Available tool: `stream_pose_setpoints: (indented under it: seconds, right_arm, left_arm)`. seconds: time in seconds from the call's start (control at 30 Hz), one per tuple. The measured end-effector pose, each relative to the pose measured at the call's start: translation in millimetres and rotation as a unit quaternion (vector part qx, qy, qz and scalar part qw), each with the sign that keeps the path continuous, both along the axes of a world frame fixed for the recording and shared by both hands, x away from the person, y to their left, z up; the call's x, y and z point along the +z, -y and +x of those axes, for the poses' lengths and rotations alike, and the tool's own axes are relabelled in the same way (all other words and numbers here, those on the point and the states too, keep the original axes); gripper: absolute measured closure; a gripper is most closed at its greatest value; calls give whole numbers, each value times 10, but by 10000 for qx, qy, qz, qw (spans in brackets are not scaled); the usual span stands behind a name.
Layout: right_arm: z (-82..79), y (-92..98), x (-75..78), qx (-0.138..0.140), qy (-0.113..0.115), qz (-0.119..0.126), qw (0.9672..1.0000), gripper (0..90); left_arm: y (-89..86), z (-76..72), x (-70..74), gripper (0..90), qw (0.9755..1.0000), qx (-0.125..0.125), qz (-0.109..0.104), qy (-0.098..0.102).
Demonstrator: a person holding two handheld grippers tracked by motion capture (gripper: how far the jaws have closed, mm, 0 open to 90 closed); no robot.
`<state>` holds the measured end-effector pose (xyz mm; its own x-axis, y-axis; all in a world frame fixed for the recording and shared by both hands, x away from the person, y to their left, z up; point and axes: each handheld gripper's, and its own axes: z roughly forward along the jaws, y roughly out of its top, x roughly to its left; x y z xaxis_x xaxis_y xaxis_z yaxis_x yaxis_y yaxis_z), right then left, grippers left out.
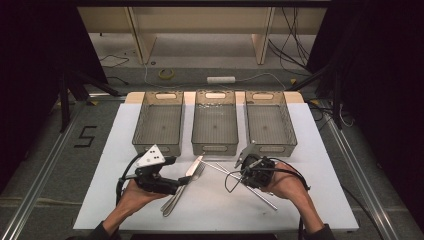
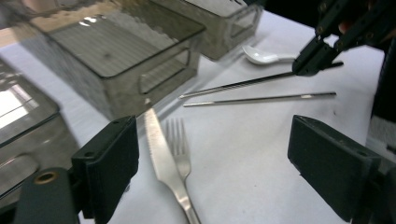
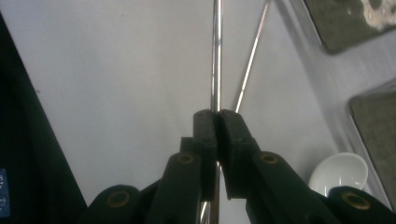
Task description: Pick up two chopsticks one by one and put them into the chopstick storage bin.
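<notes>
White table (image 1: 310,200), chopstick (image 3: 216,56) off edge

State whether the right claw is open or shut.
Shut: the right claw has its jaws pressed together on a metal chopstick, which runs out past their tips.

black fingers (image 2: 112,172), brass screws, dark sleeves (image 1: 97,232).
</notes>
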<state>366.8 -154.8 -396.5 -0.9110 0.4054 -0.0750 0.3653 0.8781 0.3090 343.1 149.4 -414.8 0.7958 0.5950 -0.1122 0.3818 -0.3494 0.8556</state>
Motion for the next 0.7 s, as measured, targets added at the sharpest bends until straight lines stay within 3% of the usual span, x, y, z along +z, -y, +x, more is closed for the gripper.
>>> stream_pose_setpoints:
  seconds: [0.17, 0.33, 0.53, 0.7]
  right_arm:
    - [-69, -149, 29, 288, 104, -76, 9995, 862]
    - [-115, -267, 10, 541, 98, -124, 9984, 861]
    - [-164, -363, 17, 769, 120, -172, 9968, 861]
    - [-203, -404, 18, 873, 131, -193, 9959, 861]
  left_arm:
    - [133, 12, 8, 168, 9991, -368, 208, 62]
    - [260, 32, 32, 172, 9975, -556, 414, 107]
    - [419, 16, -24, 193, 9913, -913, 944, 0]
    - [488, -12, -76, 254, 9862, -1131, 1207, 1]
